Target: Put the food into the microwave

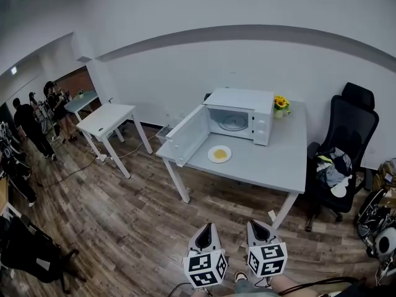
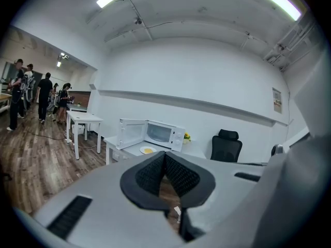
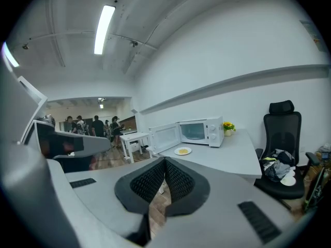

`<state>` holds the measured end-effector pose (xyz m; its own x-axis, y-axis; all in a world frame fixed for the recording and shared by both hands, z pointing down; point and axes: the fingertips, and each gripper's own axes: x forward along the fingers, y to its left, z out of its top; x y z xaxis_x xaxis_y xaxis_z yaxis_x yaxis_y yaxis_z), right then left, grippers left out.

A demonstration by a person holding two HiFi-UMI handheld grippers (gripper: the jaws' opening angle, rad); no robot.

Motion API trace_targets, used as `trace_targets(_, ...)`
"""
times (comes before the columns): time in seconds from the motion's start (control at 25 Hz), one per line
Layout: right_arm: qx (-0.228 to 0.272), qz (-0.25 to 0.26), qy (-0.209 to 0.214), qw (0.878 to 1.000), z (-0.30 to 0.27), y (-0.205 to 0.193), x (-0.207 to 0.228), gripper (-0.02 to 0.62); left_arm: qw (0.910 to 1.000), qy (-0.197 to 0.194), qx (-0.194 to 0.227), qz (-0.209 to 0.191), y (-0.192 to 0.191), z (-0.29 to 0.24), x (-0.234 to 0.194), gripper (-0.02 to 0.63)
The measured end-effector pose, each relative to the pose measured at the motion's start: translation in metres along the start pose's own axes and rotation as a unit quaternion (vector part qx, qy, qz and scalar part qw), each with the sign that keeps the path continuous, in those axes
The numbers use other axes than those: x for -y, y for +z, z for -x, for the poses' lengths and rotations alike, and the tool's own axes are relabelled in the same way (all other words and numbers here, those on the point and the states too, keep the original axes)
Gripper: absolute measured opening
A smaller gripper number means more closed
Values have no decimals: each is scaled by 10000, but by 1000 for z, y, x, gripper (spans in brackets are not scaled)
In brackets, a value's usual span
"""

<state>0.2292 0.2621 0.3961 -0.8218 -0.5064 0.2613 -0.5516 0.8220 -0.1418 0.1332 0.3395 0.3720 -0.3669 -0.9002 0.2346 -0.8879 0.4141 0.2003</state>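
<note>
Left gripper [image 1: 205, 229]: jaws pressed together, nothing between them. Its own view shows the black ribbed pads [image 2: 150, 175] meeting at the tip.

Right gripper [image 1: 257, 226]: same state, pads [image 3: 180, 180] closed against each other, nothing pinched.

I hold both side by side at the bottom of the head view, over the brown wood-plank floor [image 1: 124, 221]. They are well short of the grey rectangular table [image 1: 278, 166]. Both gripper views look across at that table, a little below level.

Food: a flat yellow piece of food [image 1: 219, 154] on a small round white plate [image 1: 214, 149]. The plate lies on the grey table just in front of the white microwave oven [image 1: 244, 99], not touching it.

The microwave door [image 1: 187, 136] is swung wide open to the left in the head view. The plate sits right of the door, in front of the open cavity. A glass turntable [image 1: 234, 124] is visible inside.

Other items:
- Yellow sunflowers in a small pot [image 1: 281, 105] at the back of the table, just right of the microwave.
- Black high-back office chair [image 1: 346, 135] at the table's right end, with a heap of cloth [image 1: 333, 166] on the seat.
- Small white table [image 1: 106, 119] to the left, apart from the grey one.
- Group of people [image 1: 31, 125] standing at far left.
</note>
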Motion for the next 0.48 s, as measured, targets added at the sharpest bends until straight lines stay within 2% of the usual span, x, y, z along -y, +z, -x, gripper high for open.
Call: trace_targets(0.48, -175, 188, 260, 9993, -82, 28, 44, 15, 9998, 204, -25, 45, 21, -90, -2, 3)
